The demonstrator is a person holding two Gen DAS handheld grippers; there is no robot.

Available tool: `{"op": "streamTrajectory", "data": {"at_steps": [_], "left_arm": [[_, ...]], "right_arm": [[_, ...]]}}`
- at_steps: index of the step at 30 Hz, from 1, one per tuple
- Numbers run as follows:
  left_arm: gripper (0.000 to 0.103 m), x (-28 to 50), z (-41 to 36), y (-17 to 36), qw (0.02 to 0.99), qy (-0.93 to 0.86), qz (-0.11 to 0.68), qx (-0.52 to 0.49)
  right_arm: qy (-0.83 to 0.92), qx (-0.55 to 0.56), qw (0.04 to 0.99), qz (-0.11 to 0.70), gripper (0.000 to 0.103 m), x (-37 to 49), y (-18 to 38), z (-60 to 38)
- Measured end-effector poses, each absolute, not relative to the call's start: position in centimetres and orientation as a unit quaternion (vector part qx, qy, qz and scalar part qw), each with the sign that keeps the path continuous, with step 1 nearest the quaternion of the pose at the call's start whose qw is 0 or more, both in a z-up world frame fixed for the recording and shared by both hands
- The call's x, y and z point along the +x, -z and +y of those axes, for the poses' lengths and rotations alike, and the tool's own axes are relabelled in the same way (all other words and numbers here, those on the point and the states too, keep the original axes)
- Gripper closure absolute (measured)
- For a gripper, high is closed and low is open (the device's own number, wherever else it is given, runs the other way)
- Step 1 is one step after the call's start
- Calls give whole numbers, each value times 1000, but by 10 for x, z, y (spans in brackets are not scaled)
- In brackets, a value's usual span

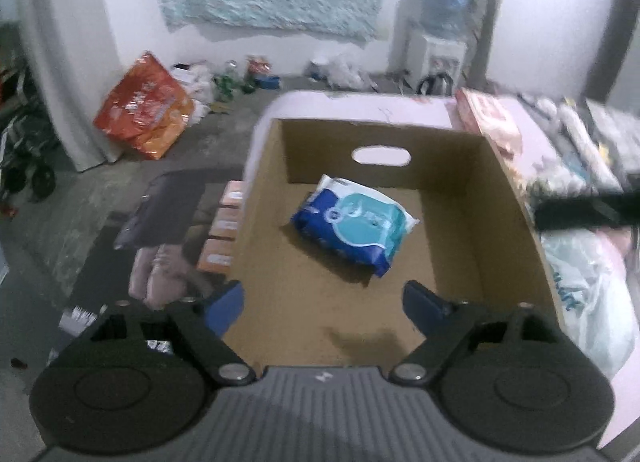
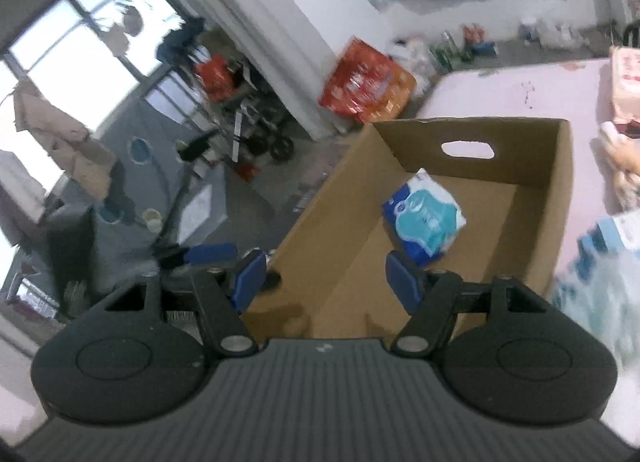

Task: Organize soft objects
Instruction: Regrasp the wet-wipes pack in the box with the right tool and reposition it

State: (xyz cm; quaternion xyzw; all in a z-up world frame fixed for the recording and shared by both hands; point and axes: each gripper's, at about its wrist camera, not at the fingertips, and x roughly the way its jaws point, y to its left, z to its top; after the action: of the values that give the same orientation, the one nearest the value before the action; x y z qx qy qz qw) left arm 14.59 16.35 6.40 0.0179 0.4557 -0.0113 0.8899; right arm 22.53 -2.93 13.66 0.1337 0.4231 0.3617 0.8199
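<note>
A blue and teal soft pack (image 1: 354, 222) lies alone on the floor of an open cardboard box (image 1: 516, 198) that sits on a pink bed. My left gripper (image 1: 322, 308) hangs above the box's near end, open, with nothing between its blue fingers (image 1: 224, 308). In the right wrist view the same pack (image 2: 424, 220) rests in the box (image 2: 556, 198), and my right gripper (image 2: 328, 282) hovers over the box's near left corner, open and empty. A black bar (image 1: 580, 212), which looks like the other gripper, crosses the box's right rim.
Soft goods in plastic wrap (image 1: 588, 294) and pink packs (image 1: 492, 122) lie on the bed right of the box. An orange bag (image 1: 146, 104) leans on the far wall. Small boxes (image 1: 224, 230) and clutter cover the floor left of the bed.
</note>
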Motion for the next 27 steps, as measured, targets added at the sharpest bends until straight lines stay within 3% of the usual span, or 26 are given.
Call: {"op": "streamTrajectory", "data": {"at_steps": [6, 8, 18, 19, 20, 21, 23, 27], "left_arm": [[66, 204, 158, -28, 858, 8, 513, 28], [72, 212, 162, -20, 853, 3, 520, 27], [74, 229, 175, -8, 848, -2, 529, 19], [73, 229, 176, -9, 849, -1, 528, 17], [73, 229, 177, -10, 850, 0, 527, 15], [72, 229, 178, -11, 852, 1, 524, 14], [72, 228, 180, -14, 854, 3, 520, 13], [70, 225, 186, -20, 860, 5, 510, 4]], "right_arm": [[-310, 86, 804, 500, 42, 316, -95, 32], [-294, 68, 799, 520, 42, 335, -71, 45], [-263, 0, 766, 587, 27, 405, 8, 90], [-261, -5, 759, 597, 31, 406, 15, 91], [-264, -8, 755, 600, 44, 405, 20, 92], [-272, 2, 753, 599, 50, 404, 22, 90], [-271, 16, 758, 593, 59, 400, 22, 86], [-226, 84, 775, 584, 63, 397, 25, 69]]}}
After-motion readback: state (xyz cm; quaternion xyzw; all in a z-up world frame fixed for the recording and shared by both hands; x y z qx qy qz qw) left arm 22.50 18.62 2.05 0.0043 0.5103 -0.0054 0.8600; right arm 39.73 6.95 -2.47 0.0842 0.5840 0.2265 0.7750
